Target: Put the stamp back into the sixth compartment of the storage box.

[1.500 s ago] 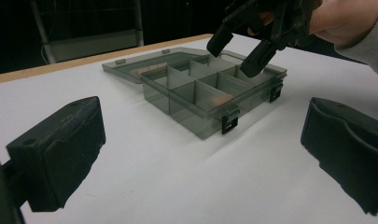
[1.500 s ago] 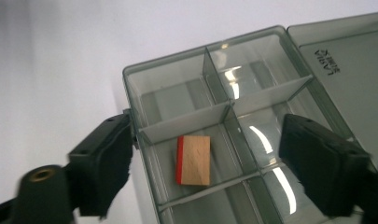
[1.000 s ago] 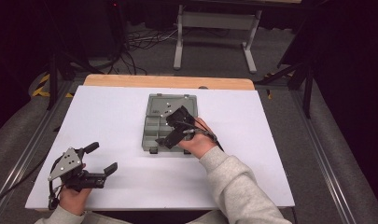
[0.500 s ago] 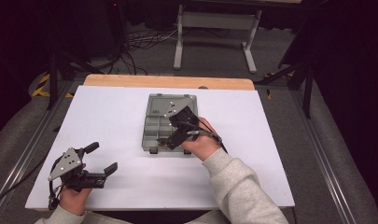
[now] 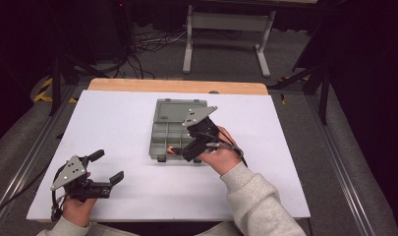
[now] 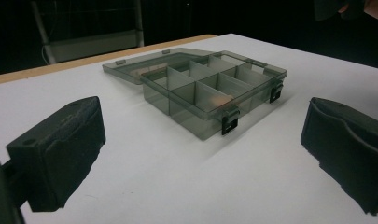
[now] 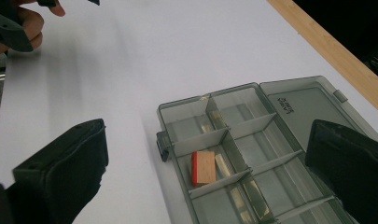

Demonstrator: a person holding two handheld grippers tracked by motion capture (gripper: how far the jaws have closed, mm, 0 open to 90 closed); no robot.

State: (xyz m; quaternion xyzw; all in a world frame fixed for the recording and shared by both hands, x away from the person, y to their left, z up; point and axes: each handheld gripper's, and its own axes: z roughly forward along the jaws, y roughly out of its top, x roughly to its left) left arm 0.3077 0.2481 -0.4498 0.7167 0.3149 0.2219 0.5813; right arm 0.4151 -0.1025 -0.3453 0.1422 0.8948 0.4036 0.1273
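A grey see-through compartment box lies mid-table, its lid folded back flat on the far side. In a compartment near the front latch rests a small wooden block with a red edge. My right gripper hovers over the box's near right part, jaws wide apart and nothing between them; from its own view the block lies below the gap. My left gripper rests low at the near left, open and empty, facing the box from a distance.
White sheet covers the table, with a wooden strip along the far edge. Two black latches sit on the box's front wall. A metal stand and cables lie on the floor beyond.
My right gripper has drifted slightly toward the near right above the box. The left gripper and the box have stayed put.
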